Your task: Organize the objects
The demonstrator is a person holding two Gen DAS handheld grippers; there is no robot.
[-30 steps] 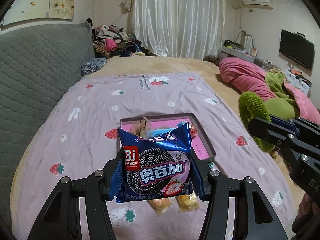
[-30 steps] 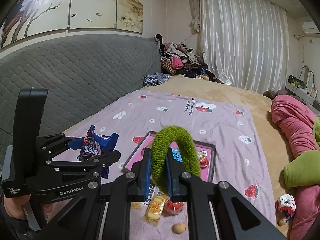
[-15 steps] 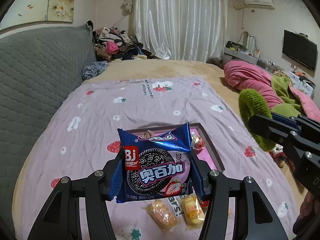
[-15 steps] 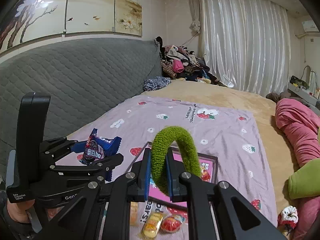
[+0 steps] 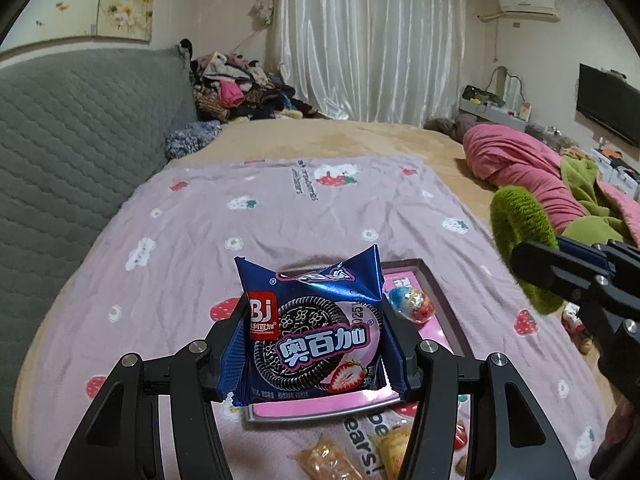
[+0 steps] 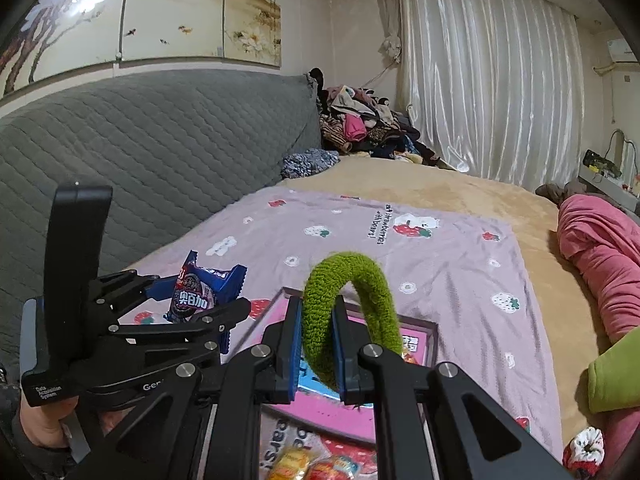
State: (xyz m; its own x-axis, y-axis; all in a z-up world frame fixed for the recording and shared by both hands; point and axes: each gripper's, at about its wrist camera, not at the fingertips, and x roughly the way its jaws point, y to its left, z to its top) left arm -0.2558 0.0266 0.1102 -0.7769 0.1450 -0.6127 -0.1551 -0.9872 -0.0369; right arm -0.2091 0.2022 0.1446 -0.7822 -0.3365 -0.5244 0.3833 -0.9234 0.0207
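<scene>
Change: both grippers are advancing over the pink tray (image 5: 444, 300); wrapped sweets (image 5: 328, 458) once beyond the jaws are now lying beneath them.
Left gripper (image 5: 312, 344): jaws half spread, pinching the blue cookie packet (image 5: 312, 332) by its side edges.
Packet axis: standing upright, printed face toward the camera, above the tray's near end.
Right gripper (image 6: 316, 344): jaws pressed together on the green scrunchie (image 6: 352, 308), its ring standing on edge over the tray.
Left view only: foil egg (image 5: 412, 300) lying in the tray.
Right view only: hand (image 6: 44, 420) gripping the left handle.
</scene>
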